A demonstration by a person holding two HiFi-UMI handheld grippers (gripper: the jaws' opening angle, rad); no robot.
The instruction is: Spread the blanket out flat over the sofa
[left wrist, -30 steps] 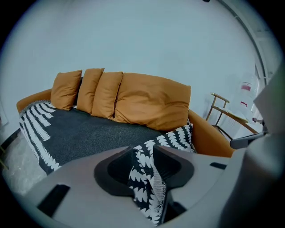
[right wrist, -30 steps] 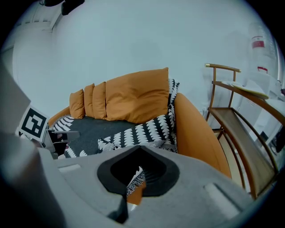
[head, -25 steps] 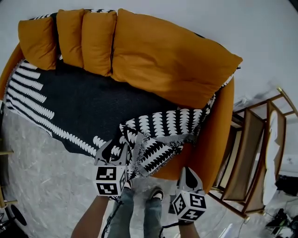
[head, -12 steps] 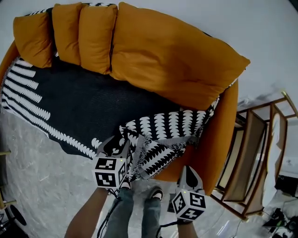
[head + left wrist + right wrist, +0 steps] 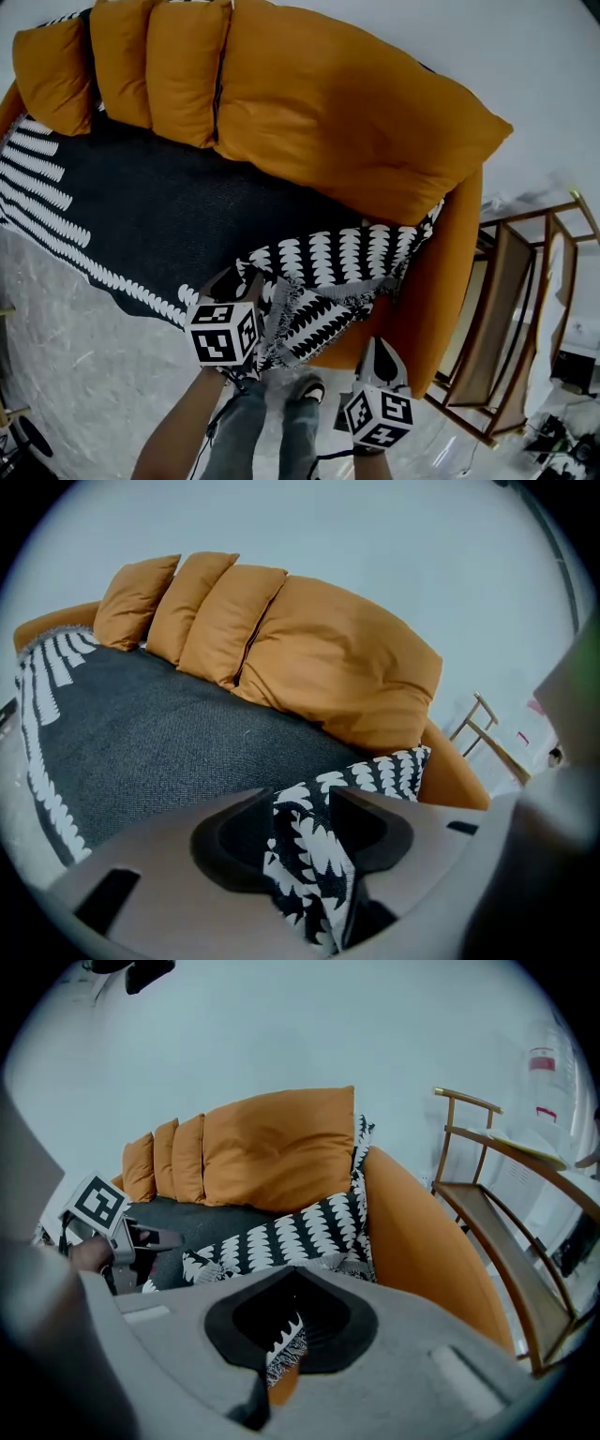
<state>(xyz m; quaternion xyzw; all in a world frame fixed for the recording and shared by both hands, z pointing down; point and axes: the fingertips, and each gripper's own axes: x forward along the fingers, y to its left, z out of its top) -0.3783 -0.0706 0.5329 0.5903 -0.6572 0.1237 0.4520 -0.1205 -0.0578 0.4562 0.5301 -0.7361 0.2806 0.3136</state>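
Observation:
The black blanket (image 5: 159, 211) with white scallop borders lies over the seat of the orange sofa (image 5: 452, 272). Its right end is folded back in a patterned heap (image 5: 328, 258) and hangs over the front edge. My left gripper (image 5: 240, 281) is at that heap. In the left gripper view a patterned fold (image 5: 314, 855) runs between the two tips of the left gripper (image 5: 300, 794), and they pinch it; the jaws have just been opening slightly. My right gripper (image 5: 380, 349) hangs in front of the sofa's right front, jaws together (image 5: 292, 1269), with blanket fringe (image 5: 281, 1340) seen behind them.
Several orange back cushions (image 5: 356, 122) line the sofa's back. A wooden rack (image 5: 516, 309) stands to the right of the armrest. The person's legs and shoes (image 5: 281, 417) are on the pale floor (image 5: 66, 347) below the grippers.
The left gripper has shifted a little toward the sofa's front edge with the patterned fold between its tips. The right gripper has stayed about where it was.

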